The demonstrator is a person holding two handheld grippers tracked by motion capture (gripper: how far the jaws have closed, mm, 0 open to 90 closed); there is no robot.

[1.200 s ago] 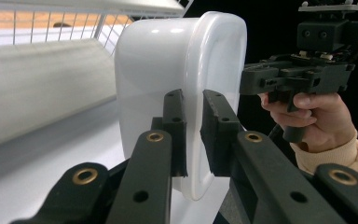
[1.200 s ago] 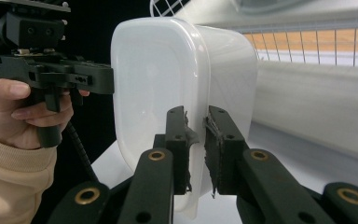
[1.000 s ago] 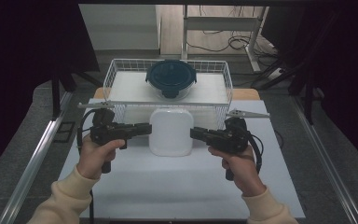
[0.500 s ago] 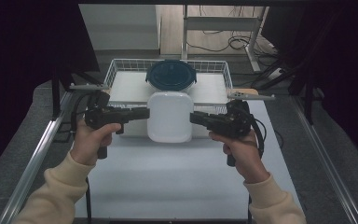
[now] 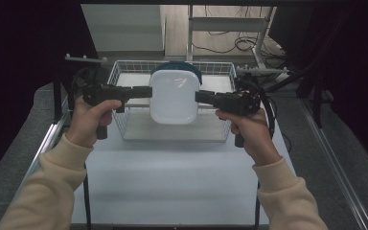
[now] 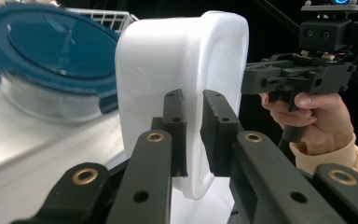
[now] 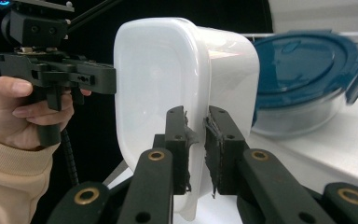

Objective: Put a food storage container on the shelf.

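A white plastic container (image 5: 174, 97) hangs in the air above the wire basket (image 5: 124, 81), gripped at both sides. My left gripper (image 5: 148, 91) is shut on its left rim, and in the left gripper view (image 6: 193, 135) the rim of the container (image 6: 168, 65) sits pinched between the two black jaws. My right gripper (image 5: 197, 97) is shut on the opposite rim; the right gripper view (image 7: 196, 149) shows its jaws clamped on the container (image 7: 154, 84) wall. A round glass dish with a blue lid (image 7: 303, 70) lies in the basket behind it, also seen as the blue-lidded dish (image 6: 51, 60).
The basket stands on a white mat (image 5: 172, 182) that covers the table. Metal rails (image 5: 340, 163) run along both table sides. A stand (image 5: 263, 72) and cables lie beyond the basket. Dark curtains close in at left and right.
Both hands have risen and moved away from the person, carrying the white container from the mat in front of the basket to a place over the basket.
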